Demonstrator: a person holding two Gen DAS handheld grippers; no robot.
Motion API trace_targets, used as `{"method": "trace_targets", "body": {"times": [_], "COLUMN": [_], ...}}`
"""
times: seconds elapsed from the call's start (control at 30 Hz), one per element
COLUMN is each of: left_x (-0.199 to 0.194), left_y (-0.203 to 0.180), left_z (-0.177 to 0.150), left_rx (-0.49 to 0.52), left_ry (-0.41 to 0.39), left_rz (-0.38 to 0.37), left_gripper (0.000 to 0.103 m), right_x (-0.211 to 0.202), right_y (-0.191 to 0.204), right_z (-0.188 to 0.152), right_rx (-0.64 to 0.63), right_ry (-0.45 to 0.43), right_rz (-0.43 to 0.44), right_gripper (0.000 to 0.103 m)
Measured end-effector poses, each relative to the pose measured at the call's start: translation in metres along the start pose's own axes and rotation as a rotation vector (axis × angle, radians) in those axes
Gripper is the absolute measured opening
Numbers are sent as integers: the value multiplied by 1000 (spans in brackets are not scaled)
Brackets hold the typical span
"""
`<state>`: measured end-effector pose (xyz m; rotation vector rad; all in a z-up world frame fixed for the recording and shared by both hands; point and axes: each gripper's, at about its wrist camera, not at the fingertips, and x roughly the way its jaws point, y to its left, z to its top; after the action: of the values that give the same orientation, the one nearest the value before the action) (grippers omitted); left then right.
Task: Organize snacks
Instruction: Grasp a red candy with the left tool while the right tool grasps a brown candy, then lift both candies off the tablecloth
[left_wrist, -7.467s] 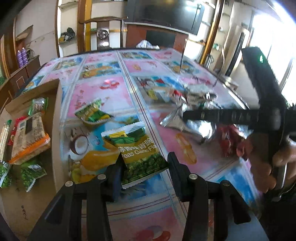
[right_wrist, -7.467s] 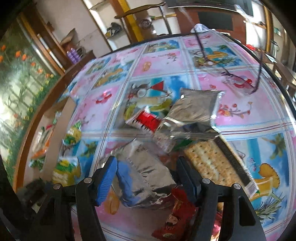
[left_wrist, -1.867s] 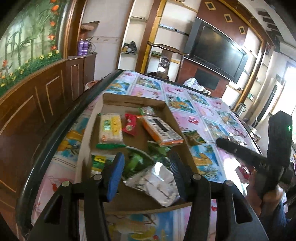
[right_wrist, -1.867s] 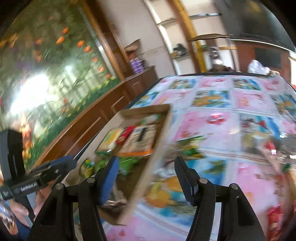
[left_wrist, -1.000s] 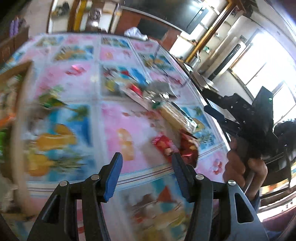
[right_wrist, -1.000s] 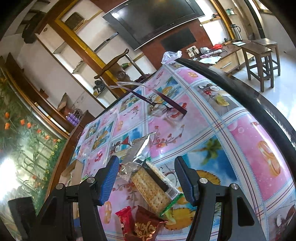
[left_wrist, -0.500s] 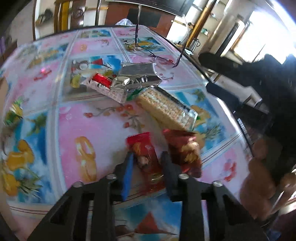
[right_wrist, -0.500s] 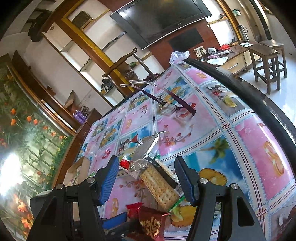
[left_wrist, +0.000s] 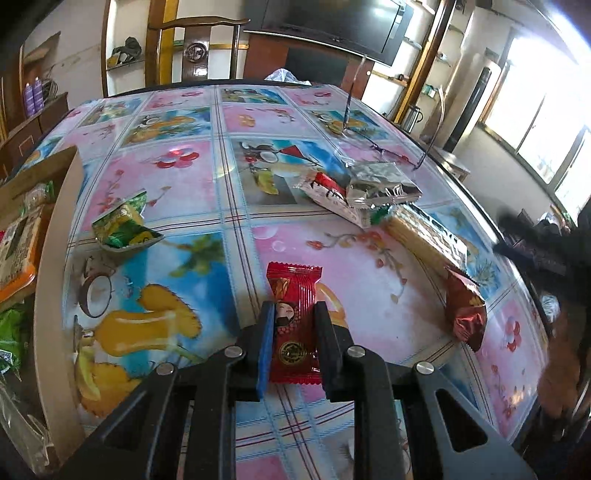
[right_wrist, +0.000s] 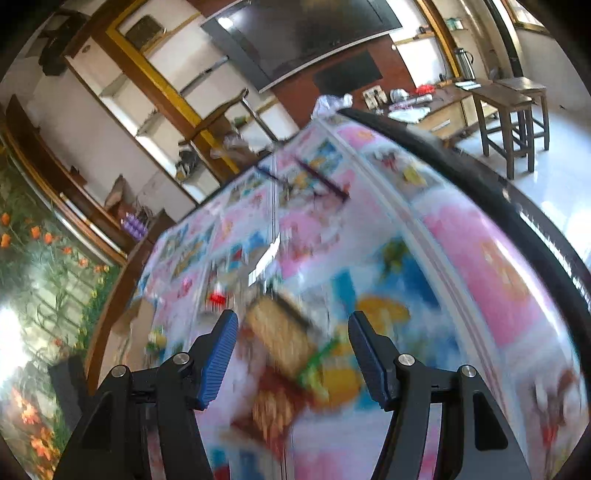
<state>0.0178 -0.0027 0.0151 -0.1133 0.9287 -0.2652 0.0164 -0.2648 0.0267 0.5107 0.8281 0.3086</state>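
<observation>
- Since half a second ago the left hand-held gripper (left_wrist: 294, 334) has lifted the red snack packet (left_wrist: 293, 325) a little above the bench (left_wrist: 369, 258); a second ago its jaws stood wide over bare cloth.
- The left jaws are now narrow and clamp the red snack packet at its middle; its crimped top sticks out beyond the fingertips.
- The packet shows a small cartoon face and a round gold seal; no writing can be read.
- A dark red packet (left_wrist: 463, 310) lies to the right, a cracker pack (left_wrist: 424, 232) beyond it, a green packet (left_wrist: 123, 225) to the left beside the cardboard tray (left_wrist: 55, 236).
- The right hand-held gripper (right_wrist: 290, 350) is about half open and empty, above the blurred cracker pack.
</observation>
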Motion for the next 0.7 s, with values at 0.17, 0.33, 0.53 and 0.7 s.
{"method": "trace_targets", "body": {"times": [0.17,0.33,0.53,0.7], "left_x": [3,-1,-3,-3], "left_y": [-4,1,12,15], "left_z": [-1,-2,-2,-1], "left_rx": [14,-2,-39,-48], "left_ry": [-4,-2,-8,-17], "left_rz": [5,1,17,42], "left_gripper": [20,20,20,20], "right_x": [0,19,62,95], "right_y": [-1,22,66,108], "right_z": [-27,-28,-27,-16], "right_rx": [12,-29,-219,-386], "right_ry": [83,126,208,214], "right_rz": [-51,-65,-215,-210], "right_gripper": [66,66,37,31]}}
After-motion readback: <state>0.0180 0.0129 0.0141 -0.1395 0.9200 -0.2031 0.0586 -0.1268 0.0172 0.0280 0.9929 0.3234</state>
